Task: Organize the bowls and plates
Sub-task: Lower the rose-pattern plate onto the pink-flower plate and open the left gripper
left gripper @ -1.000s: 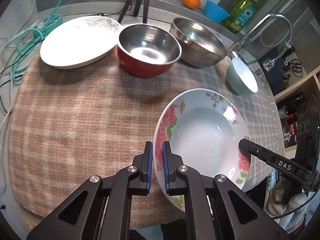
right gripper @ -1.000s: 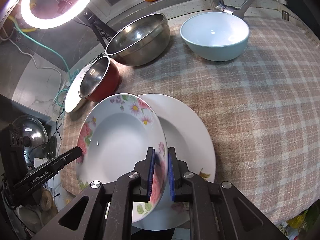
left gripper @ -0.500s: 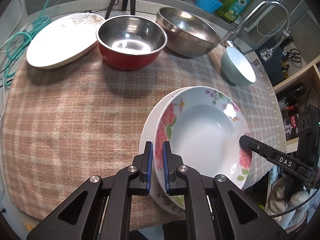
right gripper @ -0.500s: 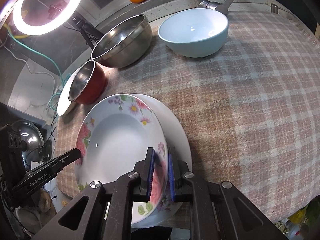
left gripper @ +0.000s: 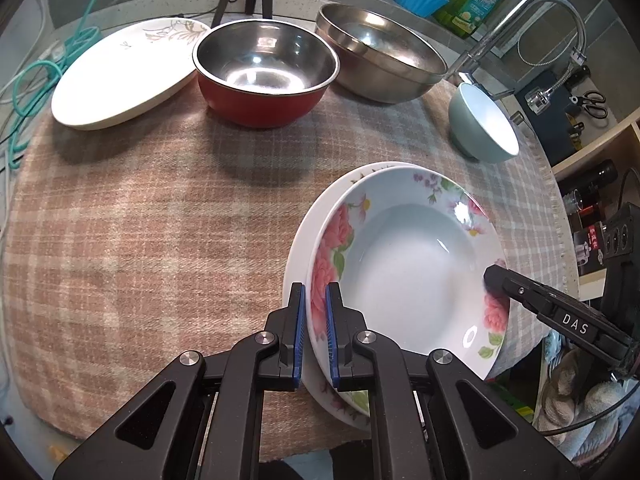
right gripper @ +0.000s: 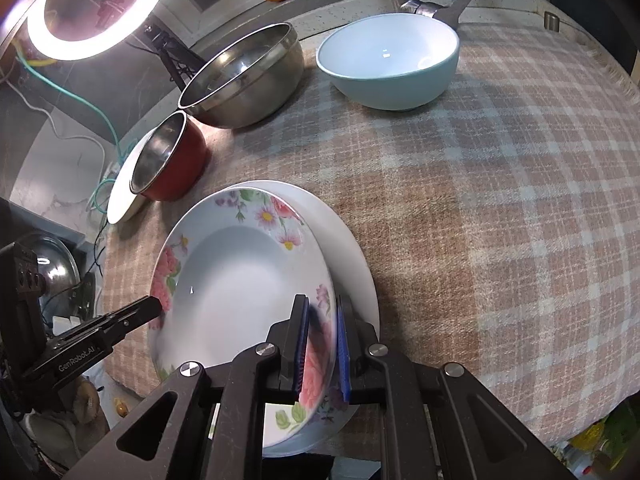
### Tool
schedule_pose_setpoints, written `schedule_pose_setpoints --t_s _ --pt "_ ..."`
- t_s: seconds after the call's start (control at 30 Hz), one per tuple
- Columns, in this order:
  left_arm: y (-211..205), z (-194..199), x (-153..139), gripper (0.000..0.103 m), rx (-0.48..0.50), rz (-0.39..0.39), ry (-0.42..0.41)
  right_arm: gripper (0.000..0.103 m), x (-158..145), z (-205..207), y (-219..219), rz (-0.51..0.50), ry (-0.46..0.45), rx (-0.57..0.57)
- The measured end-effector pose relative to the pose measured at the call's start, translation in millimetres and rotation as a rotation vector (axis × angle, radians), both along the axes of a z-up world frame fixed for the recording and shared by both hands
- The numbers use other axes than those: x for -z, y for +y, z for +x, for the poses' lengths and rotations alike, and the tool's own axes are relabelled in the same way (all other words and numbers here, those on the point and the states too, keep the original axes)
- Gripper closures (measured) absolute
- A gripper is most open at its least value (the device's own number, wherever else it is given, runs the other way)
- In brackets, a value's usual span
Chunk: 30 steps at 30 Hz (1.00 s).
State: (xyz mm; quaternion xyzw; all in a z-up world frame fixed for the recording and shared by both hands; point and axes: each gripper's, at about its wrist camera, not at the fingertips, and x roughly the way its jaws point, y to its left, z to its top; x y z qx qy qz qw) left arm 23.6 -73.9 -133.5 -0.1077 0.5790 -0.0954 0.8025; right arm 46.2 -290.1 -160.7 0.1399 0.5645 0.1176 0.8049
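Both grippers clamp the flowered plate (left gripper: pixel 408 264) by opposite rims: left gripper (left gripper: pixel 316 332) has its jaws nearly shut on the left rim, right gripper (right gripper: pixel 323 350) the same on the right rim. The plate sits over the plain white plate (right gripper: pixel 344 248) at the near edge of the worktop (left gripper: pixel 140 220), offset slightly; can't tell if it's fully seated. To finish well: centre it over the lower plate, lower both sides evenly, release both together. It's a deep glazed dish, pink roses on the rim, glossy, likely slippery. Bowls stand along the far side.
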Motion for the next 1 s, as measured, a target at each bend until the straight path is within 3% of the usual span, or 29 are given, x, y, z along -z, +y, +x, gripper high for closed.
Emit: schedule_pose_setpoints --t_s 0.63,0.77,1.0 --pt "-2.1 -2.5 -0.5 0.095 0.016 0.000 -0.002 0.082 -5.2 -1.6 16.3 -0.155 -0.034 -0.068" --pt "-1.6 -3.4 -0.1 0.095 0.014 -0.001 0.000 0.076 -5.9 -2.5 19.0 -0.163 -0.038 -0.077" --pt "-0.4 -4.4 -0.1 0.095 0.011 -0.006 -0.001 0.075 -5.4 -3.2 19.0 -0.167 -0.039 -0.078"
